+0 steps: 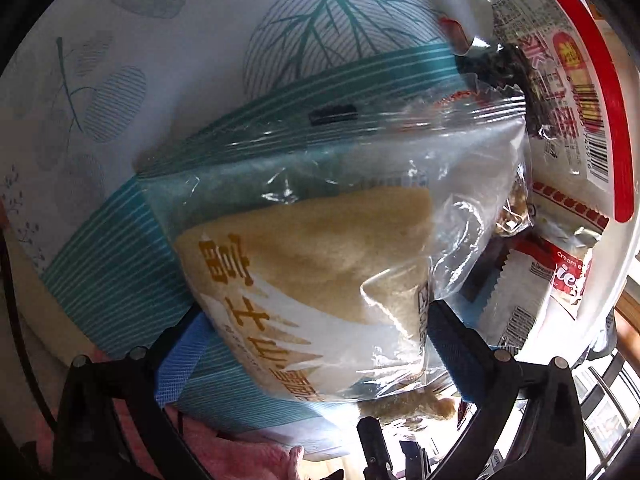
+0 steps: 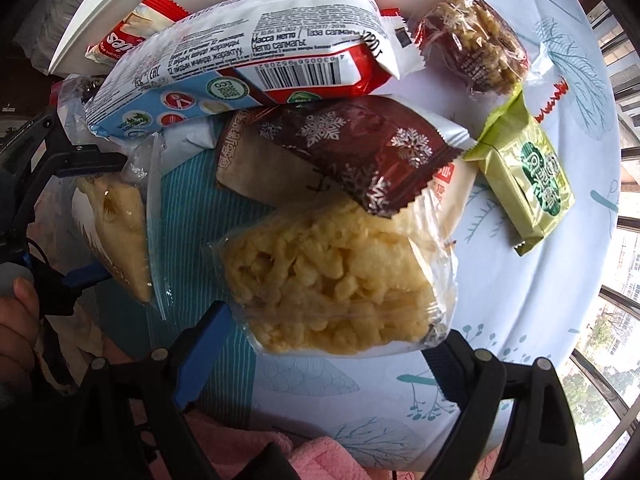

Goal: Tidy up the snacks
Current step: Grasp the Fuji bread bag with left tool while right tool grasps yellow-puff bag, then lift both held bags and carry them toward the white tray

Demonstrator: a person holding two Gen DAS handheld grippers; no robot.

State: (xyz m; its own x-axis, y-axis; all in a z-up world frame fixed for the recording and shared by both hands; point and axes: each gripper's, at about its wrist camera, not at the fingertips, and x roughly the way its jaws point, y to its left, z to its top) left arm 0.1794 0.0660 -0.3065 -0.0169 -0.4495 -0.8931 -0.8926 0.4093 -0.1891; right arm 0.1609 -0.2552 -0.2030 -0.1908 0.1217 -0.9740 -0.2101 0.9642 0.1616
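Note:
My left gripper (image 1: 320,352) is shut on a clear packet with a tan triangular cake (image 1: 320,264) and holds it above the leaf-print tablecloth (image 1: 140,40). The same packet (image 2: 120,224) and the left gripper (image 2: 84,216) show at the left of the right wrist view. My right gripper (image 2: 324,356) is shut on a clear bag of yellow puffed snack (image 2: 336,276). Beyond it lie a brown snowflake packet (image 2: 344,148), a white, blue and red packet (image 2: 248,60), a nut bar (image 2: 476,40) and a green packet (image 2: 524,188).
A white bin with a red rim (image 1: 612,128) at the right of the left wrist view holds several packets; its white edge (image 2: 120,8) shows top left in the right wrist view. A pink cloth (image 2: 320,456) lies at the near edge. Windows are at the right.

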